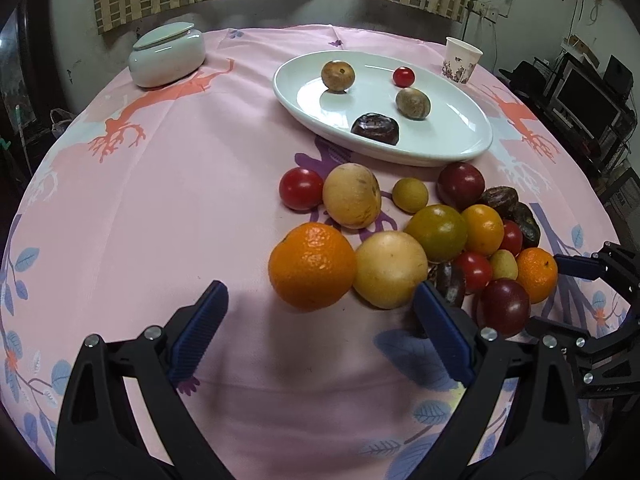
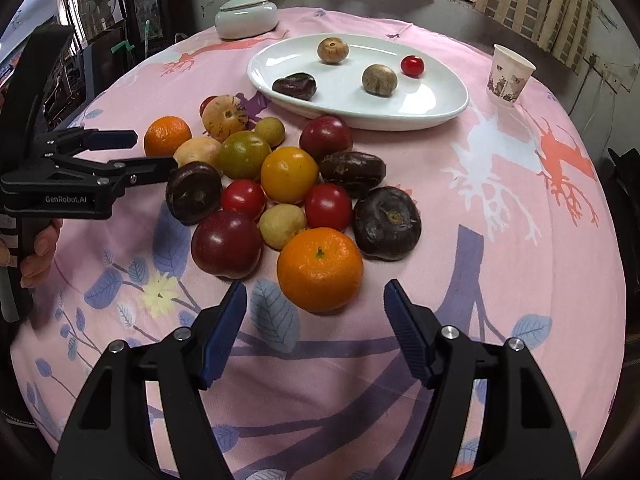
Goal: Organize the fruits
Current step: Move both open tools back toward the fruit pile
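Early stage: four fruits plated, the pile not yet moved.
Left wrist: left tongs (image 1: 320,328) open, empty, just short of an orange (image 1: 312,266); plate (image 1: 460,148) beyond the pile (image 1: 432,232) has spare room; surface (image 1: 160,208) bare to the left. Right wrist: right tongs (image 2: 316,332) open, empty, lined up on another orange (image 2: 320,269); cup (image 2: 508,76) sits near the far edge, well clear.

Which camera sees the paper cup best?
The right wrist view: the paper cup stands whole and clear beside the white plate. The left wrist view shows it too, but smaller and farther back.
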`<state>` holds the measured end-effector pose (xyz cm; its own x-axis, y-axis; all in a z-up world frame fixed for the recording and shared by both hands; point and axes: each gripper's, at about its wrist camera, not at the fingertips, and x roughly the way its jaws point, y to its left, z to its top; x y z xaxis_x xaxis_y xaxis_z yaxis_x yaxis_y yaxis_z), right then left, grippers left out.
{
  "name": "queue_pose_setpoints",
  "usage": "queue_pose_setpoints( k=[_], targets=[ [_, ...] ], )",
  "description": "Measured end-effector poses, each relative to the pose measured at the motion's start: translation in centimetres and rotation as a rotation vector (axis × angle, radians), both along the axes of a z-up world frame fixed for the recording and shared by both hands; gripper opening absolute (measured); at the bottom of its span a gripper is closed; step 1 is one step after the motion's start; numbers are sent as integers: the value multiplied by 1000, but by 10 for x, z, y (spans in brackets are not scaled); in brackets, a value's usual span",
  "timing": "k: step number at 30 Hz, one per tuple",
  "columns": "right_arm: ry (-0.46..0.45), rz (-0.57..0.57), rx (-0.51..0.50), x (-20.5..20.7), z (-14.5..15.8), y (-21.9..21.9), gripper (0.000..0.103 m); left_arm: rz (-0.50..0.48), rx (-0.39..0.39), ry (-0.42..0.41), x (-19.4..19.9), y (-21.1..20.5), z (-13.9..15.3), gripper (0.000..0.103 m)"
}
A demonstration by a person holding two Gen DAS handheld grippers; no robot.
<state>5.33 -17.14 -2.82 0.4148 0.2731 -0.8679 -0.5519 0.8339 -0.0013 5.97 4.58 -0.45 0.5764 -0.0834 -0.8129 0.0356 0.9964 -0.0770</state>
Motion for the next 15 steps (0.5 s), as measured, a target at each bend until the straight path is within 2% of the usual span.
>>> queue_pose_setpoints(
  k=[8, 15],
  targets=[
    [9, -52, 38, 13, -10, -5, 71, 8, -6, 6, 0, 3, 0, 96],
    [-13, -61, 19, 14, -15, -1, 71, 21, 4, 10, 0, 3, -2, 96]
  ],
)
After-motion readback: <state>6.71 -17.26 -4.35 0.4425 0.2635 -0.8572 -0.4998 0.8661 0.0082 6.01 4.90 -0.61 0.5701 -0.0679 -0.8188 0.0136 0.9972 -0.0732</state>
